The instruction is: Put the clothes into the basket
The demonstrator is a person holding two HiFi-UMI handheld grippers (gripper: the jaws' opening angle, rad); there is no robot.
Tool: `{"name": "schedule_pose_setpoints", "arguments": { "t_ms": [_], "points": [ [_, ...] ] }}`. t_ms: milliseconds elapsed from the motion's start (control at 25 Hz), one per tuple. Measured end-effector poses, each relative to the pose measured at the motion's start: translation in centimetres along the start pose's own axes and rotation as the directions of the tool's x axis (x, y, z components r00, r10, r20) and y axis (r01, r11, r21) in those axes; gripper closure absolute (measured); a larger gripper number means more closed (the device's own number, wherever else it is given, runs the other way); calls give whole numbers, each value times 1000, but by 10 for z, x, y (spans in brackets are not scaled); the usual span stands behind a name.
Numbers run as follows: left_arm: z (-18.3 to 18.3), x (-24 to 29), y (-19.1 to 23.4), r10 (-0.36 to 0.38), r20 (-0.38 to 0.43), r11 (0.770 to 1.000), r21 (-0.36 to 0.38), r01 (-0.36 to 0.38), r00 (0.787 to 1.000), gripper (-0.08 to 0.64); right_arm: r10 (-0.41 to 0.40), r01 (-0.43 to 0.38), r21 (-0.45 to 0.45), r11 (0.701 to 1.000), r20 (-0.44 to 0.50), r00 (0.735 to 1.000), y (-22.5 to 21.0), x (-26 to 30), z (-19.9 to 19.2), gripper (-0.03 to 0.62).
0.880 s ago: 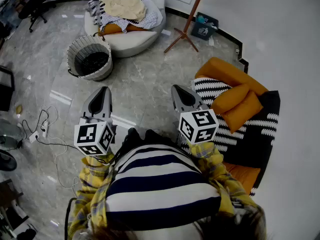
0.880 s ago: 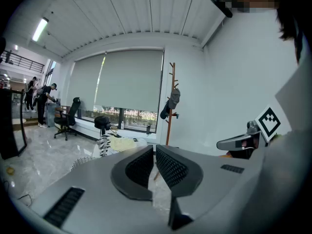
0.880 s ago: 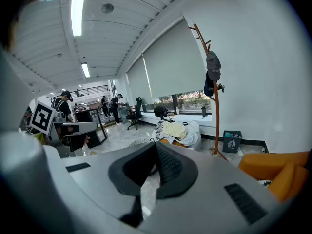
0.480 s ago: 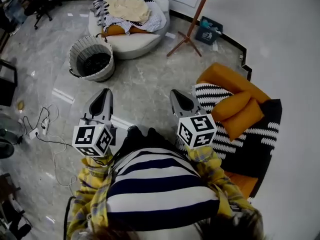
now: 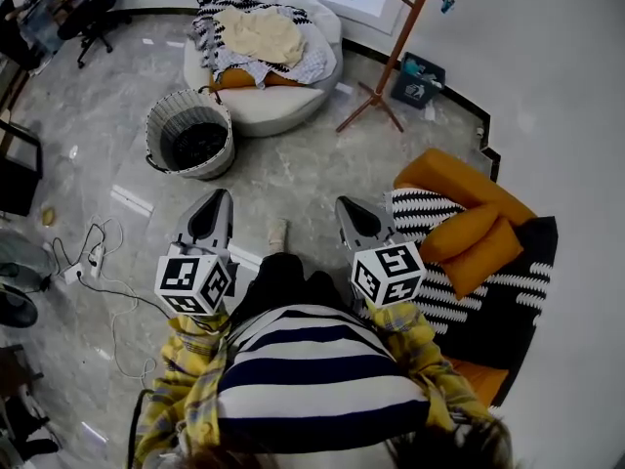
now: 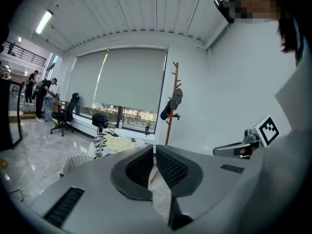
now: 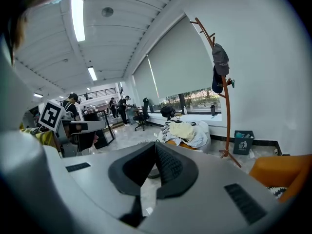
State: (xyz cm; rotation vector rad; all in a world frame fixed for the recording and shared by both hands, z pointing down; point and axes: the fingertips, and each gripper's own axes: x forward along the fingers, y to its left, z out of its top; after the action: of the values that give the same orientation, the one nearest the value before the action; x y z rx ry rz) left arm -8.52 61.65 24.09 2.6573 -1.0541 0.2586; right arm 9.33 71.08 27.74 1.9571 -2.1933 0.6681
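Grey marble floor, left gripper [image 5: 217,203] and right gripper [image 5: 345,210] held side by side before torso, tilted slightly down, both jaws pressed together, empty, clothes [image 5: 262,35] heaped on white pouf [image 5: 283,106], basket [image 5: 195,168] just beside it

cream garment [image 5: 262,33], pale woven basket [image 5: 216,165], orange cushions [image 5: 479,242], navy-striped shirt [image 5: 312,379]

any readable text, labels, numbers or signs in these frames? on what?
No readable words or numbers anywhere.
White litter pictogram, no lettering legible: on the dark bin.
Square black-and-white code markers, not text: cube on left gripper, cube on right gripper.
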Motion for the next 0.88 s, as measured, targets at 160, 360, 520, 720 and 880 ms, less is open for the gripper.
{"name": "schedule_pose_setpoints", "arguments": {
  "t_ms": [160,360,520,720,880],
  "points": [
    [5,36,21,-15,19,1000,2,15,1000,528,-15,14,-20,1000,-14,1000,-8,33,11,568],
    [24,90,55,-58,29,998,-10,58,998,528,-22,22,-40,999,-17,1000,-20,93,40,568],
    [38,124,82,-91,8,996,4,91,996,528,-20,20,-47,999,-18,1000,-22,144,62,568],
    [47,154,129,-96,-22,995,-9,96,995,528,-1,0,-45,999,-35,999,-14,207,80,568],
    [50,175,160,-93,-42,996,9,94,995,528,5,-7,-53,999,-44,999,-11,245,90,568]
  ]
}}
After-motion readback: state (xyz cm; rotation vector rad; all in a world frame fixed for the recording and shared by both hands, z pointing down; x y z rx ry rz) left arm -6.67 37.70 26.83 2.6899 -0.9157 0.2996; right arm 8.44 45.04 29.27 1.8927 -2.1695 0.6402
